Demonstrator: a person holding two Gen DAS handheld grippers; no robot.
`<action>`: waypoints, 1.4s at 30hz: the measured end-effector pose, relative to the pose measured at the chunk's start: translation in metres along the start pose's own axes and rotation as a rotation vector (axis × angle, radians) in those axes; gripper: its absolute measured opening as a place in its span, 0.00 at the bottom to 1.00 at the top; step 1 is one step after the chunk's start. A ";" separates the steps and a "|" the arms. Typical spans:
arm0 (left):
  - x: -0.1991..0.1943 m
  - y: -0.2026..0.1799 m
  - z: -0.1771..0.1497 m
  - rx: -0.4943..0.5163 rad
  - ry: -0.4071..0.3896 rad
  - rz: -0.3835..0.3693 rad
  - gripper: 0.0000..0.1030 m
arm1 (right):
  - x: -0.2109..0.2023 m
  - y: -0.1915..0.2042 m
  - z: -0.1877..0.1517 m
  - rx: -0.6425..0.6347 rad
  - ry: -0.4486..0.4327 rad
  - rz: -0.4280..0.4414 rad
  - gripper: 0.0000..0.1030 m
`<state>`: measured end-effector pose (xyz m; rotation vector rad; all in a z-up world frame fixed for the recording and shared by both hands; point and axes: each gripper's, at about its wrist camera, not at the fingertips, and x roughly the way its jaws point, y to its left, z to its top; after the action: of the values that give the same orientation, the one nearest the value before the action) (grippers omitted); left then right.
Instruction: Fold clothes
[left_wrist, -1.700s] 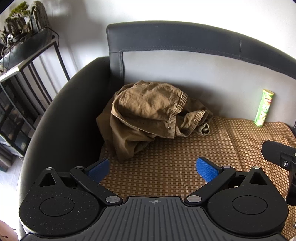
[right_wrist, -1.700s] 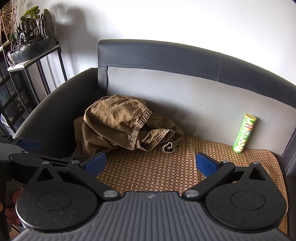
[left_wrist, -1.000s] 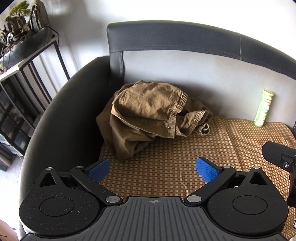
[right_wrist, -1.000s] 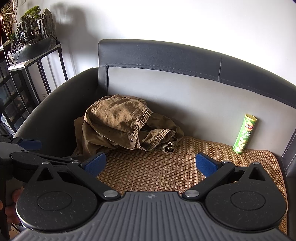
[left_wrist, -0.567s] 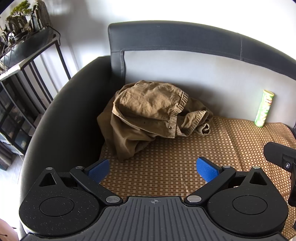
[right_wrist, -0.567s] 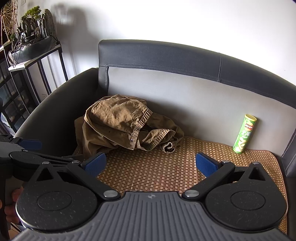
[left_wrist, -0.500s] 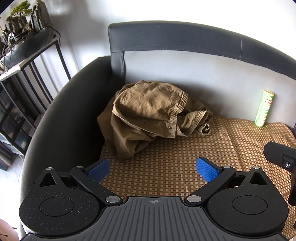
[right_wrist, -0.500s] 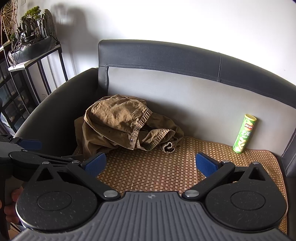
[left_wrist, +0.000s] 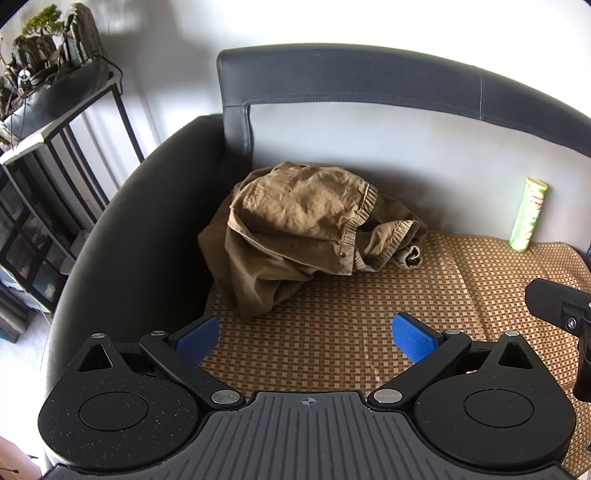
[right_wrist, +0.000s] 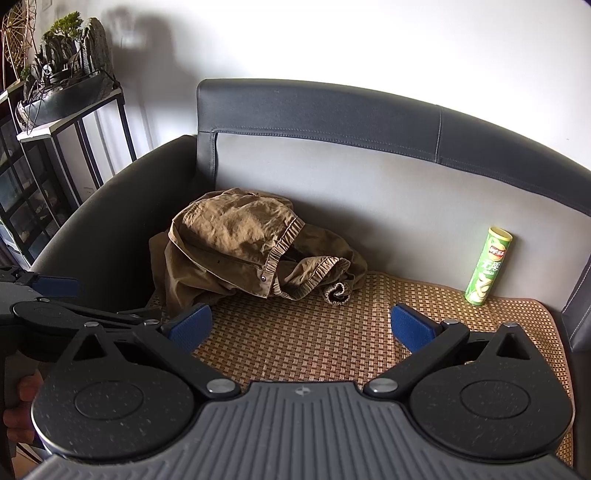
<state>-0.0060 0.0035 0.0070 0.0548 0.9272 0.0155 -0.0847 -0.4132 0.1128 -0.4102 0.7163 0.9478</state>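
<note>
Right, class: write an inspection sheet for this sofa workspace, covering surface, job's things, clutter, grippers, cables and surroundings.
Surface: woven brown-and-tan mat covering the seat of a dark grey leather sofa.
Job's things: crumpled tan-brown trousers heaped in the sofa's left corner, unfolded.
Clutter: upright green crisp tube against the backrest, apart from the trousers.
Grippers: left gripper open, empty; right gripper open, empty; both short of the trousers.
Cables: nothing seen.
Surroundings: black metal shelf with a rock-and-plant ornament; white wall.
</note>
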 end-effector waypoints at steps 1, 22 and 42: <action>0.000 0.000 0.000 0.001 -0.001 0.000 1.00 | 0.000 0.000 0.000 -0.001 0.000 0.001 1.00; 0.000 -0.007 0.003 0.010 0.002 0.027 1.00 | 0.004 -0.005 0.000 -0.013 -0.005 0.018 1.00; 0.050 -0.037 0.025 -0.153 0.067 0.214 1.00 | 0.091 -0.064 0.031 -0.126 0.056 0.256 1.00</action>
<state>0.0436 -0.0328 -0.0198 0.0110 0.9807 0.2881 0.0162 -0.3746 0.0706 -0.4640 0.7744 1.2316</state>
